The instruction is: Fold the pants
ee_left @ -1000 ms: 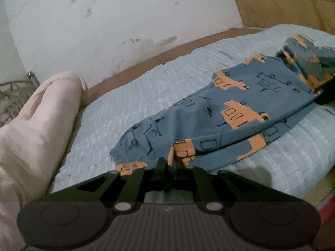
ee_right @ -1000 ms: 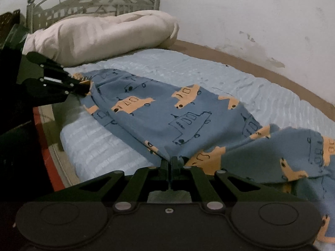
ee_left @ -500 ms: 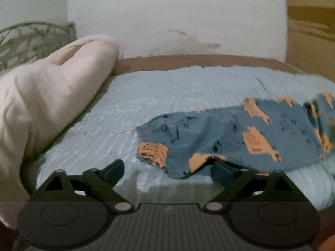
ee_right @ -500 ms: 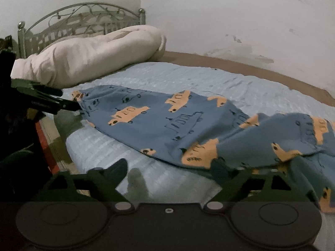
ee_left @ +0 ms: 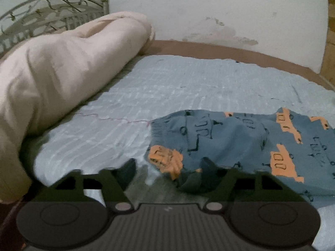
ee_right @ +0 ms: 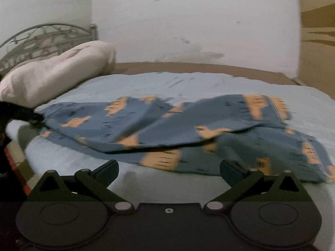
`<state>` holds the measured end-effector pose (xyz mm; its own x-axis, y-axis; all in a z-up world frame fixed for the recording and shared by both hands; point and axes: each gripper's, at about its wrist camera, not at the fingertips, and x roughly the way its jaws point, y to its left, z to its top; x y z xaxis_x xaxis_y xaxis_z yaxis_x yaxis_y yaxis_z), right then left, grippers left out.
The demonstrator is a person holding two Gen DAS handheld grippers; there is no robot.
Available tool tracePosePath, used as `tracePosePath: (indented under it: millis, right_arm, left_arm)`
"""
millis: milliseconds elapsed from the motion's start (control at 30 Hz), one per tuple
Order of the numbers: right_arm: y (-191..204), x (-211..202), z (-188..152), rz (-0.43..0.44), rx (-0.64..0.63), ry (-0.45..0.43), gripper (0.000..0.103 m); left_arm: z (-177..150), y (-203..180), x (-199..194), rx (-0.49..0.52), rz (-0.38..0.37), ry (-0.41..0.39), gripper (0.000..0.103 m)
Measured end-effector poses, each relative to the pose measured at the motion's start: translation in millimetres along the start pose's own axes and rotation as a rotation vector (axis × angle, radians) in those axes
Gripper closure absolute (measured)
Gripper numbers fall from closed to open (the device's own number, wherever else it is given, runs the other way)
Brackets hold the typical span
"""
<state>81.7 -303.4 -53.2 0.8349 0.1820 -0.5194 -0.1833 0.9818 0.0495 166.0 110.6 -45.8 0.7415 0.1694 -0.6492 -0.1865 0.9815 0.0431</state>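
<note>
1. Lying rumpled on the bed [ee_right: 209,83], right of the pillow [ee_right: 52,73]: pants [ee_right: 167,129], soft, light, floppy.
2. Left tool [ee_left: 167,167] closing, empty; right tool [ee_right: 169,167] opening, empty.
3. Best pinched at the waistband corners, I'd say.
</note>
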Motion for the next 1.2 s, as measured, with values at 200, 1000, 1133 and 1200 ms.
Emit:
tracePosePath:
  millis: [200,1000,1133,1200]
  right_arm:
    - [-60.6,-17.3,-0.5,-0.129,0.038,-0.039,0.001]
    - [-201.0,39.7,52.0,-0.193,0.080,0.098,0.093]
    - [-203.8,52.9,47.9,-0.239,0.028,0.137,0.093]
    - [-206.7,59.9,42.1,-0.240,0.034,0.157,0.093]
  left_arm:
    - [-8.8,-13.5,-27.5,0.002,0.021,-0.049,0.001]
    - [-24.9,-221.3,-79.0,0.369,-0.506,-0.200,0.001]
    - [-29.5,-225.8,-74.8,0.393,-0.497,-0.188,0.001]
    - [-31.9,-224.2,-73.9,0.402,-0.492,-0.182,0.001]
